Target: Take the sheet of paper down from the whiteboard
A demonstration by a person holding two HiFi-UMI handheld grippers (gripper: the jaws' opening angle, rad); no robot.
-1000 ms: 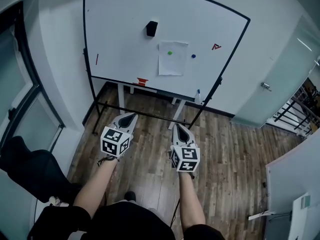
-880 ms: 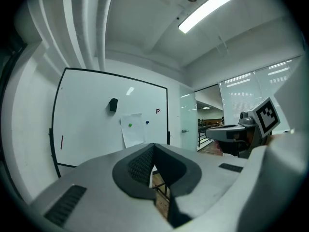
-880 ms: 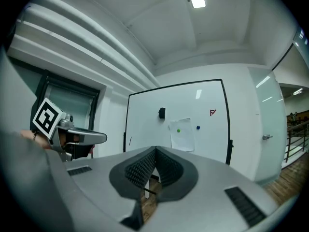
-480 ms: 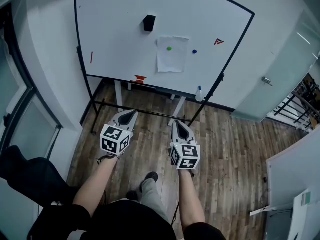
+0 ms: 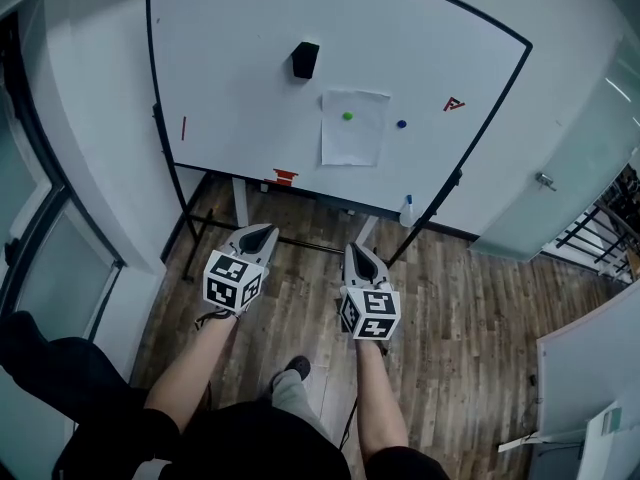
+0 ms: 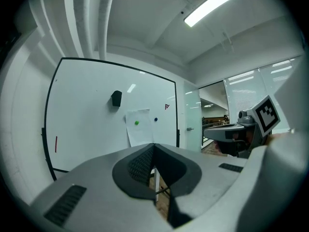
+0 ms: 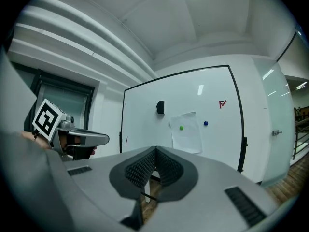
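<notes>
Nearest, a dark shoe (image 5: 293, 370) is seen on the floor (image 5: 470, 298), which is laid in brown wood planks with a matt grain. Just ahead, two grippers are held side by side, level, well short of the board. The left gripper (image 5: 262, 230) is pinched fully together: smooth grey moulded shells taper to a point, ribbed black pads are pressed face to face, and nothing is held. The right gripper (image 5: 352, 251) is closed tip to tip the same way, and nothing is caught in it either. Each is backed by a cube of black-and-white square markers.

Further on, the whiteboard (image 5: 240, 78) is carried on a thin black tube stand. Its face is glossy white inside a narrow black frame. Its top edge is cut off in the head view, and parts of the stand's lower bars are covered by the gripper tips.

The paper (image 5: 352, 133) is found right of the board's centre, flat against the face. It is a plain white rectangle with its long axis running up and down the board and its bottom edge near the lower frame. It is pinned near its top by a small round green magnet (image 5: 347, 116). A blue magnet (image 5: 401, 124) sits just beside its right edge, on bare board.

A black block (image 5: 304, 60) is fixed above and to the left of the paper; what it is cannot be made out. A red object (image 5: 285, 177) on the lower rail is too small to name. A small bottle (image 5: 406, 211) is stood by the right leg.
</notes>
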